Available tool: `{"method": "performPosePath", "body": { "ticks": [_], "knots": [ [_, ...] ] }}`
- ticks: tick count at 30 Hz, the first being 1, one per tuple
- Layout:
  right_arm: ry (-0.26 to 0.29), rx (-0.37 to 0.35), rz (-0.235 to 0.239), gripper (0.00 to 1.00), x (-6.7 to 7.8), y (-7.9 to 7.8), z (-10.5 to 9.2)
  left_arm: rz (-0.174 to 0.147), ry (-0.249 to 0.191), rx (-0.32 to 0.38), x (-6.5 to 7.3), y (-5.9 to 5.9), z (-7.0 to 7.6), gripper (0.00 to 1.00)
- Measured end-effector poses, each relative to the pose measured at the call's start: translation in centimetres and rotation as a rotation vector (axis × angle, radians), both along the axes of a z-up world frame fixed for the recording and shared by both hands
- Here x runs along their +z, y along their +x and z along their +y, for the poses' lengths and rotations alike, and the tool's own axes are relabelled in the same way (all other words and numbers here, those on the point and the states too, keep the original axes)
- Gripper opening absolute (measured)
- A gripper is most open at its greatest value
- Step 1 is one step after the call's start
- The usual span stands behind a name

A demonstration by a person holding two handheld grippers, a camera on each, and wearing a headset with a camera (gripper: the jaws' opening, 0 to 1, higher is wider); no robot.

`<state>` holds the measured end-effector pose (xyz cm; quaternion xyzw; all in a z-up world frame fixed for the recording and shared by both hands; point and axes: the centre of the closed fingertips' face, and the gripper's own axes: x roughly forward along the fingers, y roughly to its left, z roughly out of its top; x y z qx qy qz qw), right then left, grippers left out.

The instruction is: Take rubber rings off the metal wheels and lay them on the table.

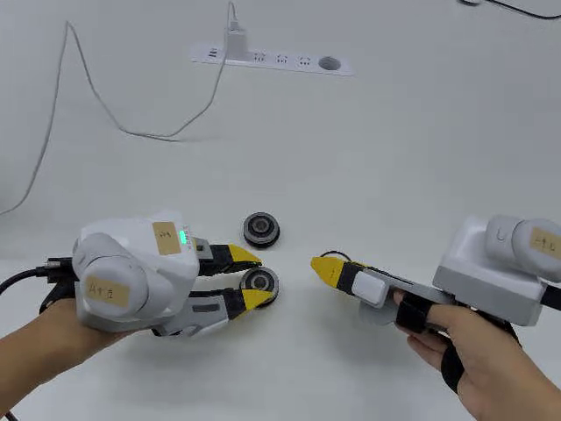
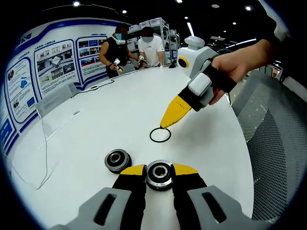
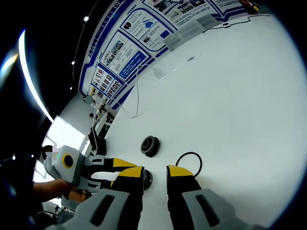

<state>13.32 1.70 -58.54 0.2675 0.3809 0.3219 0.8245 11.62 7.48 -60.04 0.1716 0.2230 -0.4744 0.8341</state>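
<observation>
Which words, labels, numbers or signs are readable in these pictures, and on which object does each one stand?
No text can be read with certainty.
Two tan stickers on the left tongs: handwriting, too blurred.
One tan sticker on the right tongs: handwriting, too blurred.
Wall posters: print too small.
Power strip, metal wheel in the left tongs: no text visible.
</observation>
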Motion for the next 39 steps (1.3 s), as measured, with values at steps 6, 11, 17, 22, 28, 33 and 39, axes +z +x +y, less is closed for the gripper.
{"method": "performPosePath", "body": {
  "ticks": [6,11,17,22,28,33,39],
  "knots": [
    [0.009,0.001,0.002,0.2,0.1,-0.2,0.3,0.008,0.002,-0.007,-0.1,-0.2,0.0,0.19],
    [0.018,0.014,0.003,0.19,0.1,-0.5,0.6,0.018,-0.009,-0.002,-0.2,-0.4,0.1,0.17],
    [0.058,0.045,0.006,0.22,0.3,-1.0,1.4,0.026,-0.019,0.0,-0.2,-0.5,0.2,0.16],
    [0.098,0.097,-0.001,0.27,0.7,-1.7,2.6,0.026,-0.023,0.001,-0.1,-0.3,0.2,0.15],
    [0.118,0.169,-0.014,0.36,0.8,-2.7,4.0,0.029,-0.031,-0.003,0.0,-0.4,0.1,0.15],
    [0.115,0.216,-0.009,0.41,0.3,-3.5,4.7,0.01,-0.028,-0.024,0.1,-0.4,0.1,0.15],
    [0.115,0.219,0.005,0.43,0.0,-3.6,5.1,0.006,-0.033,-0.031,-0.1,-0.2,0.0,0.14]
  ]
}}
